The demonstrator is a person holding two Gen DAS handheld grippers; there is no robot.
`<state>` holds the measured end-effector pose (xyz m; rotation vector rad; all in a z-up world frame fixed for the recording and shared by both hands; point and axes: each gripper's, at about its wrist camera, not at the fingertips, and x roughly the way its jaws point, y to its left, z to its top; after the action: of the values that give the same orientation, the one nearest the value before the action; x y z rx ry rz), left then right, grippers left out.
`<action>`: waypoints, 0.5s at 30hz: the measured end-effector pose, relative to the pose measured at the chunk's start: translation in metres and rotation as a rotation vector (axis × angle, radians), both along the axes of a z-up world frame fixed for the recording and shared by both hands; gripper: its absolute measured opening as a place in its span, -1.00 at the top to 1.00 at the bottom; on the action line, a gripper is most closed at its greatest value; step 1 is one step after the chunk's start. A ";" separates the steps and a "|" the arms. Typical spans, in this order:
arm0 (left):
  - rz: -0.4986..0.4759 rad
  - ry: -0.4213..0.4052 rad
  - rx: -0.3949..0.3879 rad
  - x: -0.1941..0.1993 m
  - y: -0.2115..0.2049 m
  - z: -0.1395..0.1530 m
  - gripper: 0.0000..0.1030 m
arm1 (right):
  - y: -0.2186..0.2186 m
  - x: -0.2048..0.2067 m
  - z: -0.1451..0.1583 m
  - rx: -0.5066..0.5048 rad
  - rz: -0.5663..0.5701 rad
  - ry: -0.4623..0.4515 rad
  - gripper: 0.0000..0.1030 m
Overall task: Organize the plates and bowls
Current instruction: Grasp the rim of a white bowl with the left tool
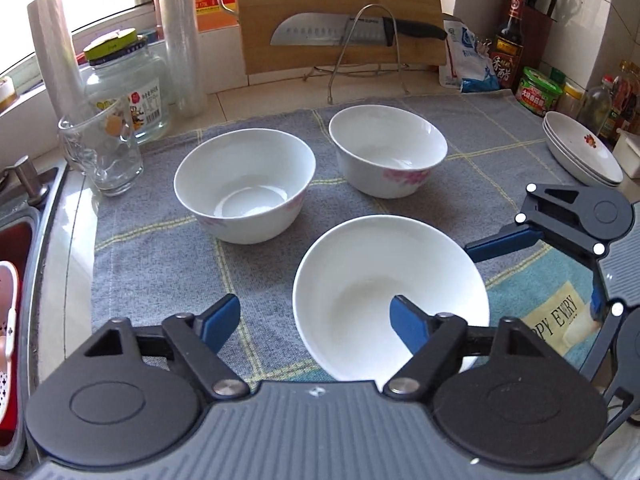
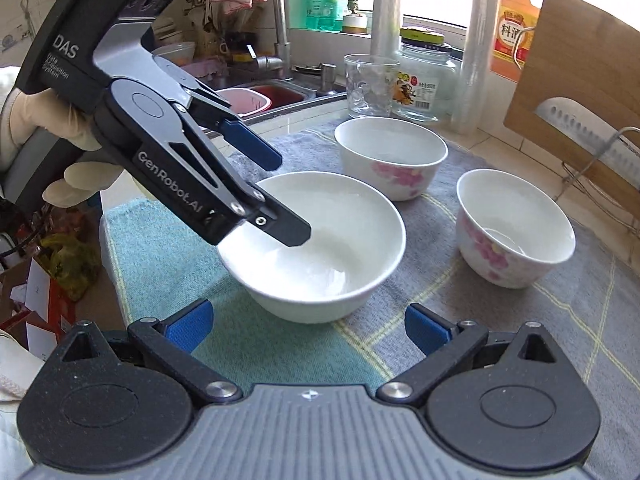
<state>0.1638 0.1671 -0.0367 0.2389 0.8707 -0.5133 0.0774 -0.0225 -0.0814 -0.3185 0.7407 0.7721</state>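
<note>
Three white bowls stand on a grey checked cloth (image 1: 160,272). The nearest plain bowl (image 1: 390,296) also shows in the right wrist view (image 2: 316,248). My left gripper (image 1: 316,320) is open, its right finger inside this bowl and its left finger outside the rim; it shows in the right wrist view (image 2: 286,196). Two flowered bowls stand behind, one at left (image 1: 244,184) (image 2: 390,156) and one at right (image 1: 386,150) (image 2: 516,228). My right gripper (image 2: 308,326) is open and empty just in front of the plain bowl; it shows in the left wrist view (image 1: 532,276). Stacked plates (image 1: 582,150) lie at the far right.
A glass mug (image 1: 102,152), a jar (image 1: 128,84) and plastic rolls stand at the back left. A knife (image 1: 352,30) and cutting board (image 1: 340,12) lean on a wire rack behind. Sauce bottles (image 1: 510,40) stand at the back right. The sink (image 1: 16,248) lies left.
</note>
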 end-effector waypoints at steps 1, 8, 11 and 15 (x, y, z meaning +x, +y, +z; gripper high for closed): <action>-0.007 0.009 -0.007 0.001 0.000 0.000 -0.45 | 0.002 0.000 0.000 -0.004 0.004 -0.005 -1.00; -0.043 0.042 -0.026 0.005 -0.001 -0.001 -0.23 | 0.008 0.004 0.001 -0.020 0.020 -0.022 -0.79; -0.056 0.054 -0.036 0.006 -0.001 -0.001 -0.05 | 0.008 0.004 0.001 -0.017 0.021 -0.022 -0.75; -0.075 0.054 -0.034 0.008 -0.004 0.000 -0.01 | 0.007 0.005 0.002 -0.015 0.018 -0.025 -0.68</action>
<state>0.1718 0.1634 -0.0371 0.2278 0.9067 -0.6063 0.0825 -0.0156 -0.0795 -0.3479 0.7212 0.7789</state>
